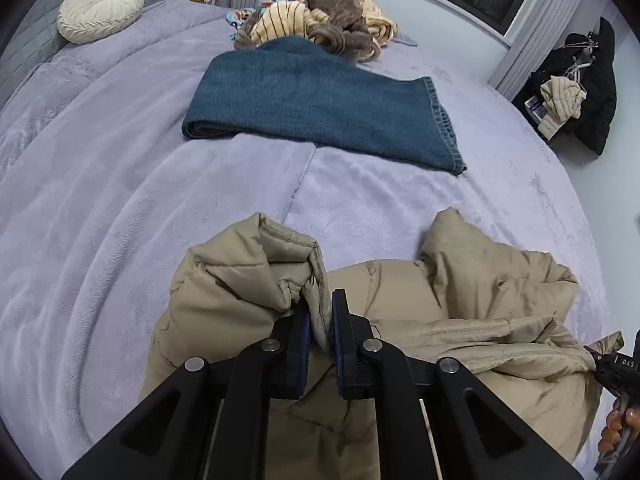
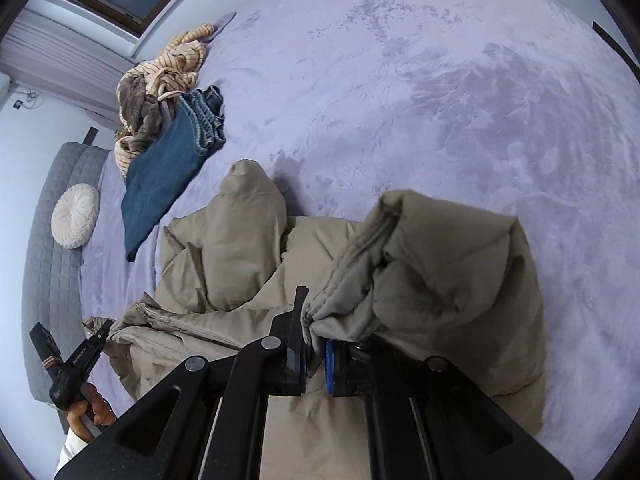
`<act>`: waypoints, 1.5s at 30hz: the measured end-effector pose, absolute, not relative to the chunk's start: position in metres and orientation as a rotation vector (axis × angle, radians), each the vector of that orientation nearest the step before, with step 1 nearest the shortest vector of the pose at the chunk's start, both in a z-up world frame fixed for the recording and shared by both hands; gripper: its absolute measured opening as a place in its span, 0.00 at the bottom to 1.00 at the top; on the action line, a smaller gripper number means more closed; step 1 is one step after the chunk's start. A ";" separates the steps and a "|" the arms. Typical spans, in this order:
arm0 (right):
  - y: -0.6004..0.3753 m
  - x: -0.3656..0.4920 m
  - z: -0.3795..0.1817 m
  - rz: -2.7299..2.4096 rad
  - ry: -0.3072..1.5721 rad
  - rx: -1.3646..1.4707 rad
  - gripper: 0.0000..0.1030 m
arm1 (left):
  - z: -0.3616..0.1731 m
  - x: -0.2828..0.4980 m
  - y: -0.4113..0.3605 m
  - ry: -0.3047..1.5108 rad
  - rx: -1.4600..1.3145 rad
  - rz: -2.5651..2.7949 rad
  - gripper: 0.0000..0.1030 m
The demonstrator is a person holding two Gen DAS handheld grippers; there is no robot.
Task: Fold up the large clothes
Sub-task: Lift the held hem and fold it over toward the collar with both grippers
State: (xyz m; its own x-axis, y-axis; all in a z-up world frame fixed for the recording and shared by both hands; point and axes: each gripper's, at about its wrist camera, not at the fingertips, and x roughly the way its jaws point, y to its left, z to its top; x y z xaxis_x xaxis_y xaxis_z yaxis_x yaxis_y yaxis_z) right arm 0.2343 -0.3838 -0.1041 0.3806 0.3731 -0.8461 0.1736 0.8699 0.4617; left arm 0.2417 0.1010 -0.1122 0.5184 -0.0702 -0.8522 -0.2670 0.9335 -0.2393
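Note:
A beige puffer jacket [image 1: 460, 320] lies crumpled on the lilac bedspread [image 1: 120, 200]. My left gripper [image 1: 320, 320] is shut on one edge of the jacket and holds that part lifted. My right gripper [image 2: 316, 328] is shut on another edge of the jacket [image 2: 240, 280], with a puffy fold draped over its right finger. The right gripper also shows at the right edge of the left wrist view [image 1: 616, 368], and the left gripper shows at the lower left of the right wrist view [image 2: 80, 360].
Folded blue jeans [image 1: 312, 108] lie beyond the jacket. A heap of striped and brown clothes [image 1: 320, 20] sits behind them. A round cream cushion [image 1: 100, 8] rests by the grey headboard. A rack with dark coats [image 1: 580, 88] stands right of the bed.

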 end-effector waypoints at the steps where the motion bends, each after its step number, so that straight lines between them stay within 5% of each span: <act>1: -0.384 0.238 -0.113 0.129 1.190 0.546 0.06 | -0.122 0.248 0.101 1.035 -0.357 0.124 0.11; 12: -0.391 0.253 -0.148 0.125 1.155 0.663 0.09 | -0.138 0.265 0.099 1.057 -0.300 0.087 0.14; 15: -0.390 0.251 -0.134 0.130 1.156 0.663 0.23 | -0.116 0.251 0.103 1.019 -0.271 0.066 0.60; 16: -0.389 0.250 -0.128 0.131 1.152 0.656 0.33 | -0.108 0.244 0.105 0.995 -0.269 0.069 0.87; 17: -0.388 0.248 -0.121 0.131 1.141 0.649 0.40 | -0.099 0.236 0.106 0.959 -0.257 0.088 0.93; 18: -0.386 0.246 -0.113 0.133 1.126 0.641 0.57 | -0.090 0.229 0.107 0.927 -0.242 0.096 0.93; 20: -0.380 0.239 -0.095 0.138 1.087 0.606 0.63 | -0.081 0.223 0.106 0.920 -0.234 0.072 0.93; 21: -0.374 0.236 -0.086 0.160 1.075 0.585 0.60 | -0.077 0.221 0.104 0.917 -0.245 0.049 0.93; 24: -0.341 0.229 -0.076 0.260 1.083 0.483 0.17 | -0.076 0.219 0.084 0.928 -0.294 -0.089 0.67; 30: -0.265 0.236 -0.116 0.363 1.148 0.252 0.16 | -0.128 0.246 0.020 0.992 -0.214 -0.121 0.67; 37: -0.264 0.274 -0.160 0.313 1.168 0.241 0.00 | -0.161 0.285 0.015 1.035 -0.169 -0.045 0.67; 45: -0.322 0.259 -0.128 0.223 1.158 0.187 0.01 | -0.148 0.271 0.078 0.991 -0.022 0.097 0.67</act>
State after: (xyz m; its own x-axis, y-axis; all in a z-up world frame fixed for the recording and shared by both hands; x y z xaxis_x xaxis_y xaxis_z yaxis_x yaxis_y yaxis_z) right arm 0.2586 -0.3223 -0.1284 0.3832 0.2698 -0.8834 -0.0773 0.9624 0.2604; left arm 0.2714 0.0783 -0.1479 0.5435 0.0721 -0.8363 -0.0917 0.9954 0.0262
